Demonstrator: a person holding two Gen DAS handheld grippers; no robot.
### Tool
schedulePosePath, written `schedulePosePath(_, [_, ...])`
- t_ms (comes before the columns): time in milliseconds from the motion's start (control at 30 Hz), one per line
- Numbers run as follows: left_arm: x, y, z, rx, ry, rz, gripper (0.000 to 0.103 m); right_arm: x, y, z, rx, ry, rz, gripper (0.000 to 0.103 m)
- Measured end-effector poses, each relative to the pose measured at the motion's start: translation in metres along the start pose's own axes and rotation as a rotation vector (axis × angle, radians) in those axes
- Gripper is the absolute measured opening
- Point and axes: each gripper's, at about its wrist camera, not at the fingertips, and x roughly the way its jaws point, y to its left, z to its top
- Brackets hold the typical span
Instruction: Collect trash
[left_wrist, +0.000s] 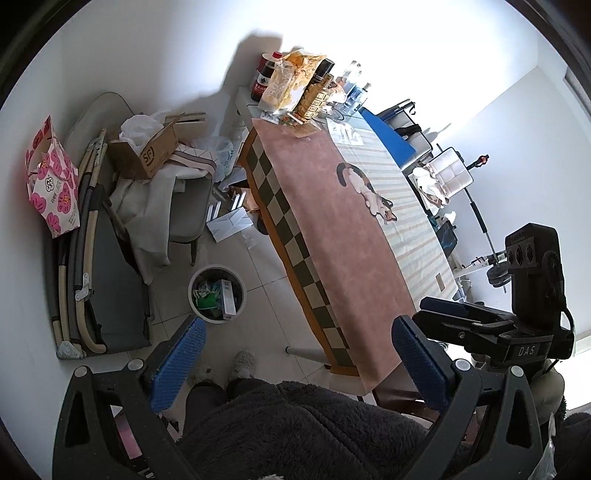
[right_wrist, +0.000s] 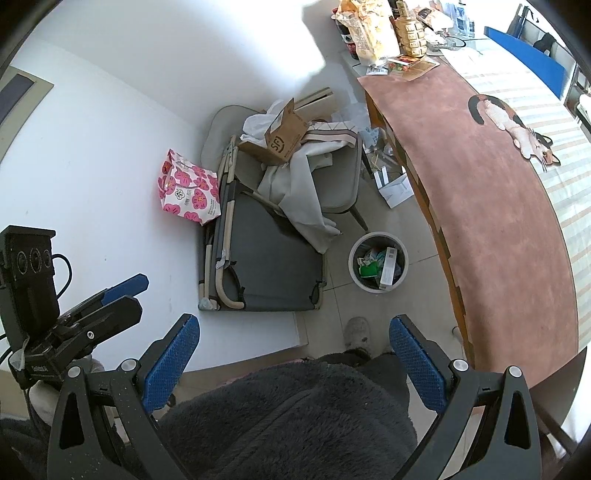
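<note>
Nearest: left gripper (left_wrist: 299, 363) and right gripper (right_wrist: 295, 360), both w/ jaws spread wide, nothing between them, held above a dark fleece garment (right_wrist: 295, 417) and a slipper (right_wrist: 356, 332). Next out, on the tile floor beside the surface's (left_wrist: 332, 229) edge, the white trash bin (left_wrist: 217, 293) stands upright, holding wrappers and a small box. Beyond it: folded cot (right_wrist: 266, 258), chair w/ cardboard box (left_wrist: 147, 153), pink flowered bag (left_wrist: 53, 184). Far end of surface: bottles and snack bags (left_wrist: 291, 83).
</note>
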Motion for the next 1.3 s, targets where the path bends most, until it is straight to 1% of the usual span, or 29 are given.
schedulePosePath(667, [-0.003,0.0,0.0,0.007,0.001,-0.003,0.103,0.0,0.002,-0.004,0.003,0.006,0.0,0.103])
schedulePosePath(967, [-0.001,0.003,0.009,0.041,0.023,-0.016,0.103,-0.001,0.001,-0.012,0.022,-0.006,-0.005,0.103])
schedulePosePath(1300, [0.003,0.0,0.018,0.059,0.032,-0.026,0.103,-0.006,0.004,-0.009,0.046,-0.022,-0.013,0.103])
